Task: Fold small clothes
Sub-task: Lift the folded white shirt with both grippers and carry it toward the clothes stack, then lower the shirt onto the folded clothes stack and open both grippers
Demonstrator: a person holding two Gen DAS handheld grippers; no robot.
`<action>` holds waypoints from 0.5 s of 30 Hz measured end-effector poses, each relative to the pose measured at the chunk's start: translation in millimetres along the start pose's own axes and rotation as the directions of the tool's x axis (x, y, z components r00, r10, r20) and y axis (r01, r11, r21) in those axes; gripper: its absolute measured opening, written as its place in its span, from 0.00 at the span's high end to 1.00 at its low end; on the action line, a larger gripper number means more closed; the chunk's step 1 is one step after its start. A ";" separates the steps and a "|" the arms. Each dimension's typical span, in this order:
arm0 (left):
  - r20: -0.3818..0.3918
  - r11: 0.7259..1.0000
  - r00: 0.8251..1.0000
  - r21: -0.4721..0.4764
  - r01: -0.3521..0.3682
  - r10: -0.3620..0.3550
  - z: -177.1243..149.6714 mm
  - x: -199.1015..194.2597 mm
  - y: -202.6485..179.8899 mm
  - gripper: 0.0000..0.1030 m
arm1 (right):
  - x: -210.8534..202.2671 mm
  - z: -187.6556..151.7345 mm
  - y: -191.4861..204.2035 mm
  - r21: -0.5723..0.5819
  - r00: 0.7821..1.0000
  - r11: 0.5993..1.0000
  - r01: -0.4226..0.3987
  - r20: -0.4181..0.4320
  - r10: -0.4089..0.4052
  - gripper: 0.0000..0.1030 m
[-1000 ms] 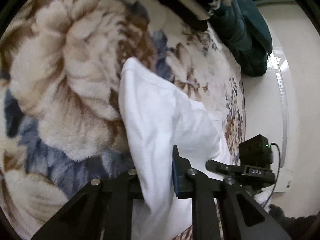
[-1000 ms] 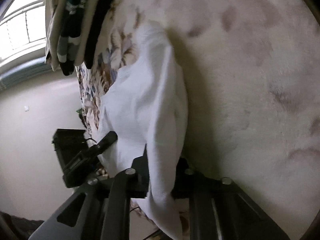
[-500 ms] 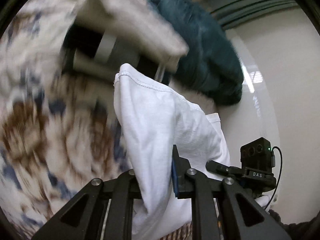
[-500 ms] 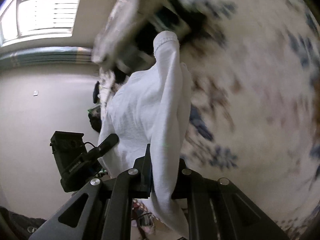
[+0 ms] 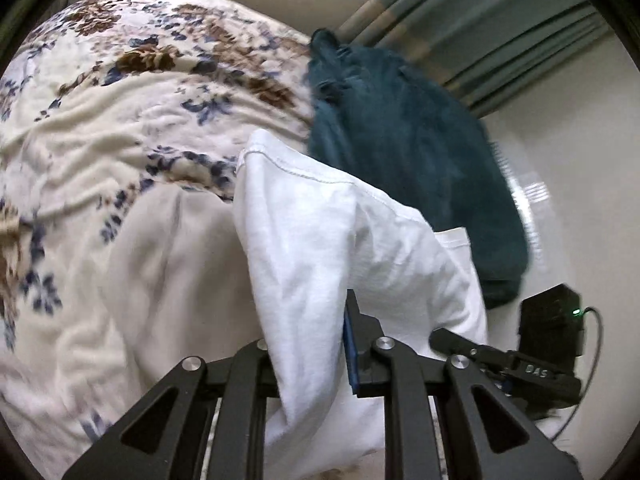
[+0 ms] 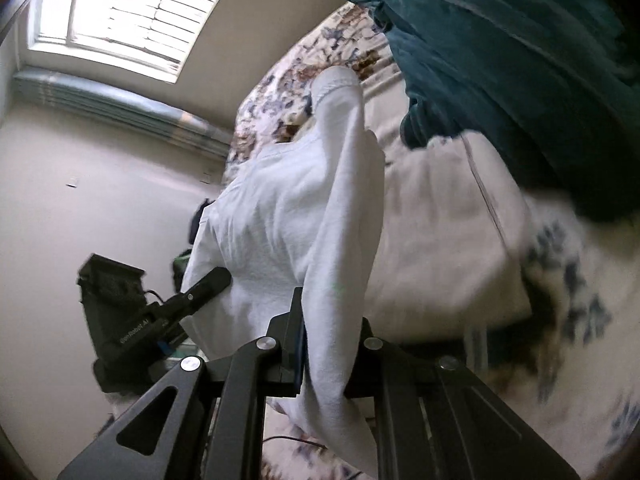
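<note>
White cotton garment [image 5: 320, 240] is pinched by both the left gripper [image 5: 310, 360] and the right gripper [image 6: 326, 340]; only the right view shows the bright barred window [image 6: 132, 12].

White garment [image 5: 320, 240] hides left tool [image 5: 310, 364] pad; floral blanket [image 6: 580, 320] blurred in right wrist view.

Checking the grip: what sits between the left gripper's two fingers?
A bunched fold of the white garment, pinched in the left gripper; the left wrist view shows it.
</note>
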State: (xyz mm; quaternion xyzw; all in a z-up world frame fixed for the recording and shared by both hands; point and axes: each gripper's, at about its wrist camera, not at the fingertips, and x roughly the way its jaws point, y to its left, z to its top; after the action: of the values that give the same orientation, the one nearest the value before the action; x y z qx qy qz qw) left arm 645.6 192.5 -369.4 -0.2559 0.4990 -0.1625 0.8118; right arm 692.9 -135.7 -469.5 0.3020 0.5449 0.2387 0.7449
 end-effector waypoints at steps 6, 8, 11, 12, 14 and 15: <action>-0.058 0.993 0.992 0.043 -0.110 0.112 10.2 27.3 14.0 0.69 | 45.0 22.5 -19.5 0.006 0.990 0.991 0.136 -0.030 -0.136 0.83; -0.019 0.982 0.985 0.083 -0.167 0.170 10.7 20.6 7.5 0.65 | 45.4 23.1 -17.5 -0.013 0.977 0.977 0.215 -0.017 -0.215 0.74; 0.025 0.957 0.964 0.118 -0.266 0.265 2.1 6.1 -3.4 0.33 | 32.2 17.5 -5.7 -0.065 0.926 0.924 0.378 0.035 -0.376 0.50; 0.049 0.943 0.952 0.130 -0.306 0.302 -4.4 -1.8 -9.3 0.17 | 26.3 14.3 0.6 -0.084 0.903 0.899 0.429 0.061 -0.425 0.46; 0.083 0.920 0.931 0.147 -0.364 0.355 -12.3 -7.5 -14.6 0.11 | 17.5 7.2 8.9 -0.112 0.865 0.858 0.502 0.094 -0.494 0.20; 0.103 0.902 0.916 0.159 -0.401 0.389 -19.1 -11.4 -19.2 0.11 | 12.5 1.4 14.5 -0.128 0.840 0.831 0.542 0.119 -0.529 0.14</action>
State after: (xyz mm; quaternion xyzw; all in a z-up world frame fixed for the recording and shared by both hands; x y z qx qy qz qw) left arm 623.3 177.9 -357.1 -0.0819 0.4958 -0.0294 0.8641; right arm 697.4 -117.2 -467.2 0.0871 0.5573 0.0505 0.8242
